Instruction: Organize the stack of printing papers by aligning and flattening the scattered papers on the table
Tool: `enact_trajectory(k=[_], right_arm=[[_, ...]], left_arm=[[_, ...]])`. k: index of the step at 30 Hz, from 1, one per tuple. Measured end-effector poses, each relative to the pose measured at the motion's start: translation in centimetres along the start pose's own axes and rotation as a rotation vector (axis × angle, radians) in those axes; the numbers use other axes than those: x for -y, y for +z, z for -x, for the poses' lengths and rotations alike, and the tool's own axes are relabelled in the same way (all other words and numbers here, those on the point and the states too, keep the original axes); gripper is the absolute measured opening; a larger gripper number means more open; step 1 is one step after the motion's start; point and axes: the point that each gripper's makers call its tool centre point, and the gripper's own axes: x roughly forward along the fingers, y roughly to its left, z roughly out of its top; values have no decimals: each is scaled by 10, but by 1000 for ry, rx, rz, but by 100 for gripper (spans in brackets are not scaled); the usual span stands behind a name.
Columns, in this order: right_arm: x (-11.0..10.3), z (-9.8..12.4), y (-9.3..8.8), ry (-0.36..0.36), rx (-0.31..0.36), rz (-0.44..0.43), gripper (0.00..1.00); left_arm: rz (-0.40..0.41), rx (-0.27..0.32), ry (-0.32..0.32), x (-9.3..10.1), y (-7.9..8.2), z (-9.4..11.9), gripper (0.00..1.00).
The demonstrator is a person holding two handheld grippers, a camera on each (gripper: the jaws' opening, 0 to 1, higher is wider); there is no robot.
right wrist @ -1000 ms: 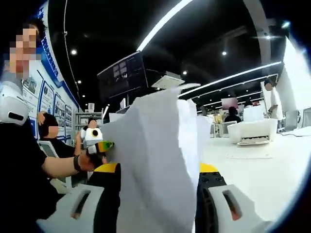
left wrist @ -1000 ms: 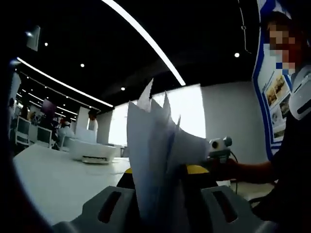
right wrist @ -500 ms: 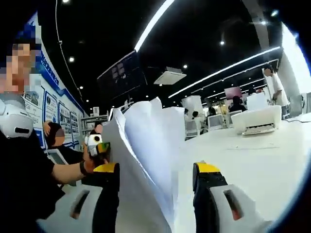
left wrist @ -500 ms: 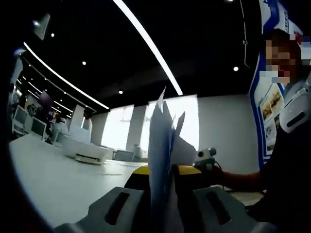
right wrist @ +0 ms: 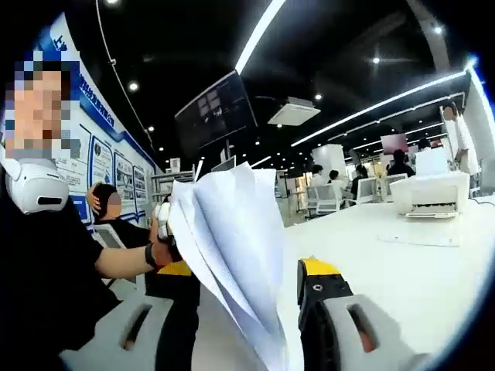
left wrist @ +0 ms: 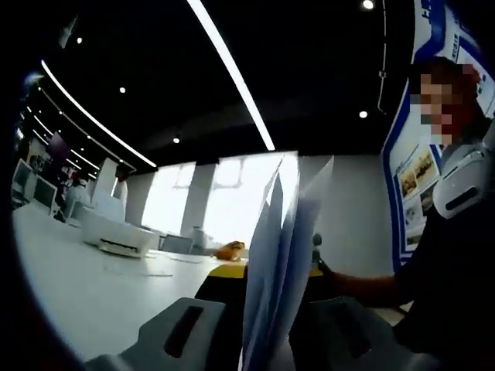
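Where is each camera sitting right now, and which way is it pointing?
Left gripper view: rides the left gripper, looking low across the white table along the upright papers; the person's arm shows at right.
Right gripper view: rides the right gripper, facing the papers and table; the person's arm shows at left.
Shared: papers, table, printer.

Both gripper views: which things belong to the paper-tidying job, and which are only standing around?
Part of the job:
- sheaf of printing papers
- left gripper, shut on it
- right gripper, jaws apart around it
- white table

Just there:
- white printer
- loose sheet
- wall screen
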Motion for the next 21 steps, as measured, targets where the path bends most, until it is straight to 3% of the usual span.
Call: enact_trajectory(k=[7, 14, 16, 18, 21], right_arm=[[5, 6, -5, 2, -50, 21, 40], [2, 21, -2, 34, -52, 126, 13], [-9, 21, -4, 88, -64, 176, 0], [-8, 18, -3, 47, -73, 140, 0], [-10, 15, 1, 38, -98, 169, 0]], left_arm=[[-3, -27, 6, 0, -4, -2, 21], [-29, -48, 46, -5, -2, 6, 19], [-42, -62, 50, -5, -5, 5, 19], [-54, -76, 51, -4, -8, 3, 18], [-73, -89, 52, -1, -9, 1, 18]])
